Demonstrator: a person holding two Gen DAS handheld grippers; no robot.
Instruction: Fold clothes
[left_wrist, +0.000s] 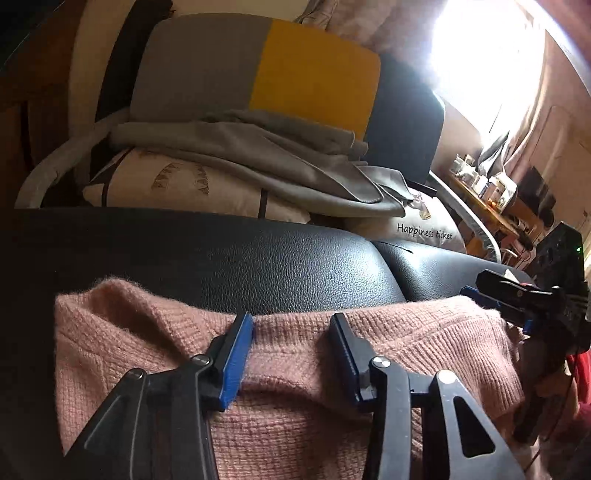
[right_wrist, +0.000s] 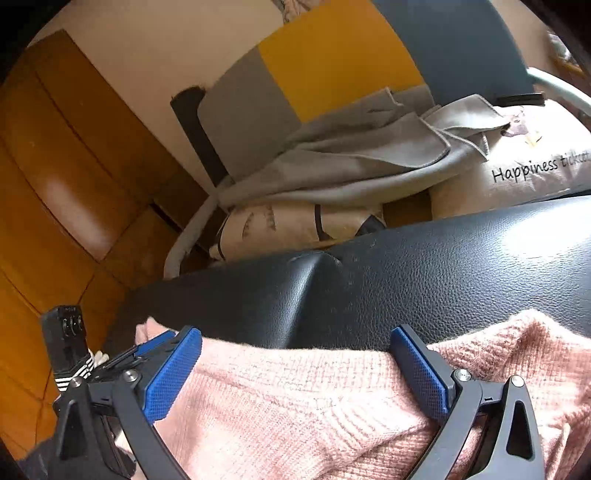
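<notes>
- Lying across the black leather seat cushion (left_wrist: 280, 258) is a pink knitted sweater (left_wrist: 295, 369), its far edge running side to side just ahead of both grippers.
- The left gripper (left_wrist: 291, 325) stands over the sweater's far edge with its jaws apart. The blue pads (left_wrist: 236, 362) sit clear of each other with knit showing in the gap between them; no fold of fabric is pinched. Whether the fingertips rest on the wool cannot be told.
- The right gripper (right_wrist: 295, 347) is likewise spread wide above the sweater, blue pads well apart, bare knit lying flat between them and nothing clamped.
- In the left wrist view the right gripper appears at the right margin, just beside the sweater's right end; in the right wrist view the left gripper appears at the lower left, at the sweater's left end.
- A striped sleeve cuff (right_wrist: 79, 373) shows next to the left gripper in the right wrist view.
- Beyond the cushion, a chair with a grey, yellow and dark blue back (left_wrist: 258, 74) carries a grey cloth (left_wrist: 258, 162) draped over printed pillows; one pillow (left_wrist: 424, 230) bears the words "Happiness ticket".
- Wooden flooring (right_wrist: 55, 184) is visible to the left of the seat in the right wrist view.
- A bright window (left_wrist: 487, 55) and a cluttered wooden table (left_wrist: 491, 199) occupy the upper right of the left wrist view.
</notes>
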